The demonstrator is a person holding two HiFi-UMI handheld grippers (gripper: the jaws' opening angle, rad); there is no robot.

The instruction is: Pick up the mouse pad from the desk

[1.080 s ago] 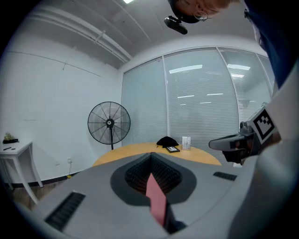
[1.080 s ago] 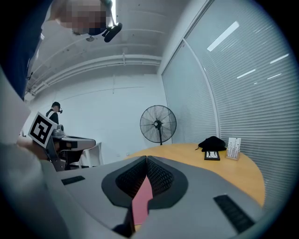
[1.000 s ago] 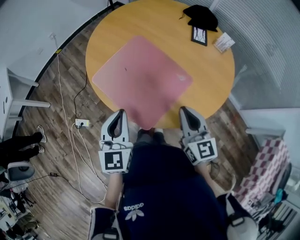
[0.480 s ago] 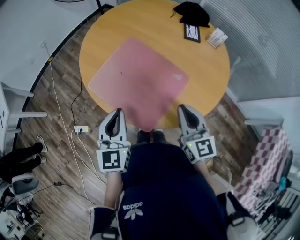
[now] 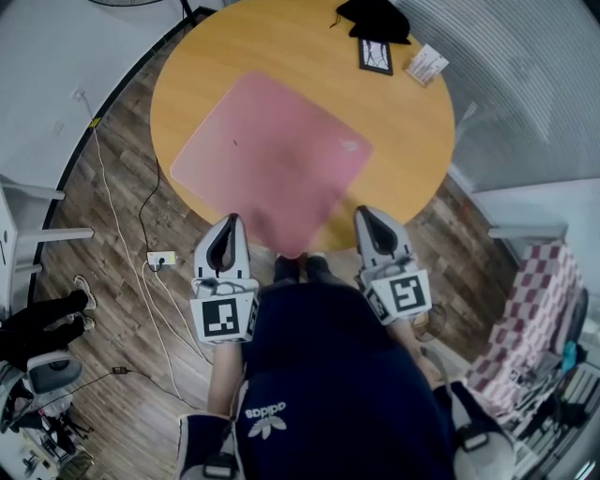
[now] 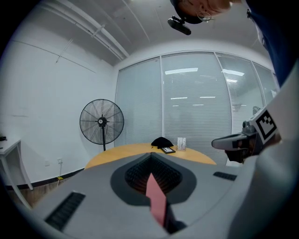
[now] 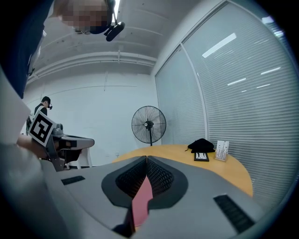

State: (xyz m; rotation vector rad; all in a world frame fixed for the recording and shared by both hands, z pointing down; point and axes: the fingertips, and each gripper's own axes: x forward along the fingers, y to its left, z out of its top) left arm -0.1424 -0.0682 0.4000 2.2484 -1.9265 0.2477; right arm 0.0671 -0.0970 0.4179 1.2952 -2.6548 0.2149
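A large pink mouse pad (image 5: 267,155) lies flat on the round wooden table (image 5: 403,122), its near corner reaching the table's near edge. My left gripper (image 5: 230,223) hovers at that edge, just left of the corner, jaws shut and empty. On the other side of the corner my right gripper (image 5: 366,216) is also shut on nothing. In the left gripper view the jaws (image 6: 150,157) meet at the tip, and a pink sliver of the pad (image 6: 156,200) shows through the slit. The right gripper view shows the same: closed tips (image 7: 146,158) and a pink sliver (image 7: 141,203).
At the table's far side lie a black cloth (image 5: 373,17), a small framed picture (image 5: 375,54) and a white card stand (image 5: 426,64). A pedestal fan (image 6: 102,121) stands beyond. A power strip (image 5: 161,257) and cables lie on the floor at left; a checkered seat (image 5: 525,328) at right.
The head view has drifted, so the table and pad sit slightly higher and further left in the picture. Both grippers stay shut near the table's edge; the pad has not moved.
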